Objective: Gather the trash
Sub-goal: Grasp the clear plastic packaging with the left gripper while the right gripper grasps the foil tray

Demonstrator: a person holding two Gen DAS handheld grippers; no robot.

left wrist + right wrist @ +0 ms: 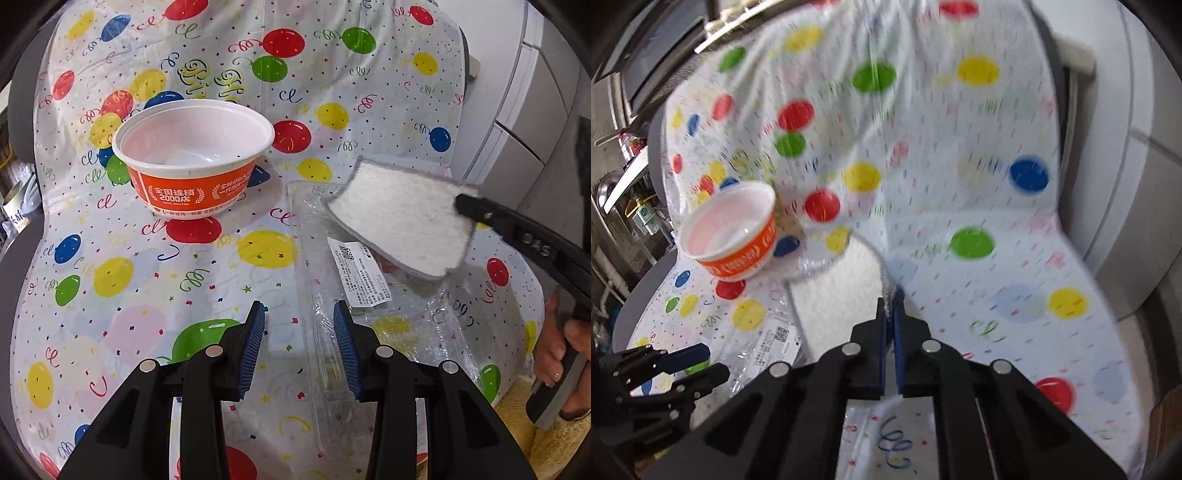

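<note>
Here, one bowl [193, 158], one clear tray [376, 325]; left jaws empty, half-open, right clamping one cloth [400, 225].

A home kitchen or dining corner: a round table [22, 266] under a balloon-print plastic party cloth [236, 66], grey cabinet drawers [532, 122] at two o'clock, cluttered metal racks [631, 155] at nine.

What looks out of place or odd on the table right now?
The white cloth is pinched by one corner in the right tool, hanging tilted over the clear plastic tray. The orange bowl stands upright and empty; nothing is spilled.
</note>
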